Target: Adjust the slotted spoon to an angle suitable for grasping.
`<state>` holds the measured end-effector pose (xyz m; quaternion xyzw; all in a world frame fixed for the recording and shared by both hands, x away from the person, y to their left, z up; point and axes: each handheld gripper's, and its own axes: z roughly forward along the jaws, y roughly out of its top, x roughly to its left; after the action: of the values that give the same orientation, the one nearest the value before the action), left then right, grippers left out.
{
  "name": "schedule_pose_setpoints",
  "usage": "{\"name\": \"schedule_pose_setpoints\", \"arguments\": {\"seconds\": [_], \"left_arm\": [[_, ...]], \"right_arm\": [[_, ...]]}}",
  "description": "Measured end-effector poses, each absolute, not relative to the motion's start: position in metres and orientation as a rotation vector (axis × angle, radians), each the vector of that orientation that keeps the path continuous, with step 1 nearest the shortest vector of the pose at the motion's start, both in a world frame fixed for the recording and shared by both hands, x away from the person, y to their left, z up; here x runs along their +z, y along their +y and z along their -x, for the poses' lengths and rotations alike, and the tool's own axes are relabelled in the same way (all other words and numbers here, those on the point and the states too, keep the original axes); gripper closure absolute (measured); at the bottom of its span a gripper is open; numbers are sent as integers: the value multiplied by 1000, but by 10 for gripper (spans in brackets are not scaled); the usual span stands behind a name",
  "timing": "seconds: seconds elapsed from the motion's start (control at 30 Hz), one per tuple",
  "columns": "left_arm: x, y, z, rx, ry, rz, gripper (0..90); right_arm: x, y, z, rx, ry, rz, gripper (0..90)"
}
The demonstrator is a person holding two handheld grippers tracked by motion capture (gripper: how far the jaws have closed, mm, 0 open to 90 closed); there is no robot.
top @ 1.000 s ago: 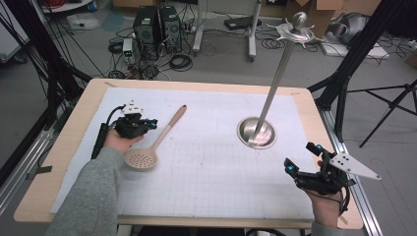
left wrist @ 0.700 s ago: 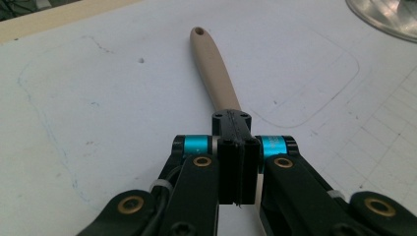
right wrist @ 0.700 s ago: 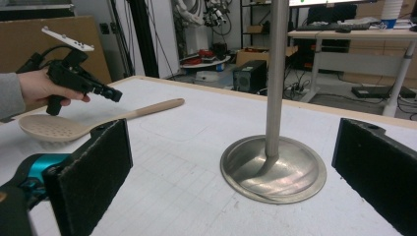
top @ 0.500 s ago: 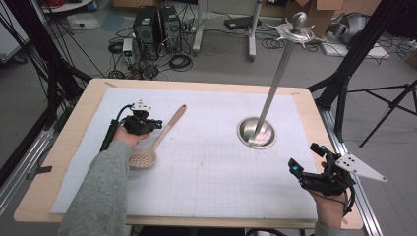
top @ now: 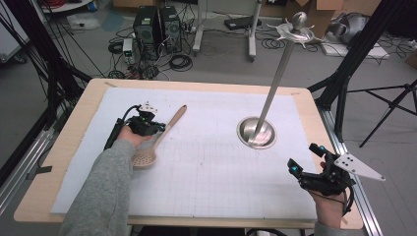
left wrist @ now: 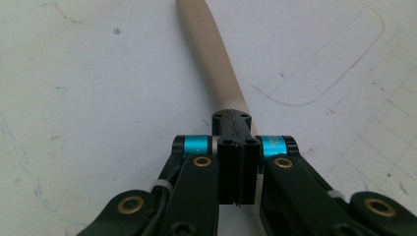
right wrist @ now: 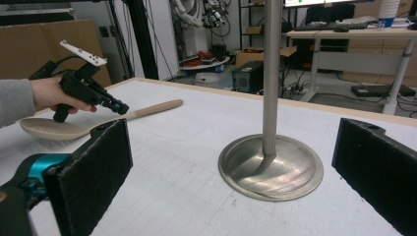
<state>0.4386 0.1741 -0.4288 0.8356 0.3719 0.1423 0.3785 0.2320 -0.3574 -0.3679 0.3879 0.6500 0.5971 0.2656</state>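
The spoon [top: 159, 139] lies on the mat at the left, and its handle is touched from above by the left gripper [top: 156, 127], jaws clenched with nothing between. The right gripper [top: 301, 167] is held released near the stand [top: 256, 132]. Probably the grasp is being prepared; the jaws must be opened first

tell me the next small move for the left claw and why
Probably lift a little. The left claw looks shut on the slotted spoon at its handle, while the spoon's head lies on the table mat. The stand with hooks on top is likely where it goes.
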Motion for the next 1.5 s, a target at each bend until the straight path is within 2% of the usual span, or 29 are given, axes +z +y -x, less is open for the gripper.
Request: {"name": "schedule_pose_setpoints", "arguments": {"seconds": [0.37, 0.57, 0.83, 1.5], "left_arm": [[-429, 168, -448, 328, 940, -2178, 897], [-428, 156, -450, 314, 852, -2232, 897], [-429, 143, -446, 230, 733, -2267, 898], [-431, 133, -438, 169, 615, -2317, 897]], "right_arm": [[-368, -362, -232, 1617, 1749, -1053, 9], [-369, -365, -232, 1619, 1737, -1060, 9], [-368, -364, -231, 1621, 1744, -1059, 9], [-369, -362, -232, 1616, 1752, -1050, 9]]}}
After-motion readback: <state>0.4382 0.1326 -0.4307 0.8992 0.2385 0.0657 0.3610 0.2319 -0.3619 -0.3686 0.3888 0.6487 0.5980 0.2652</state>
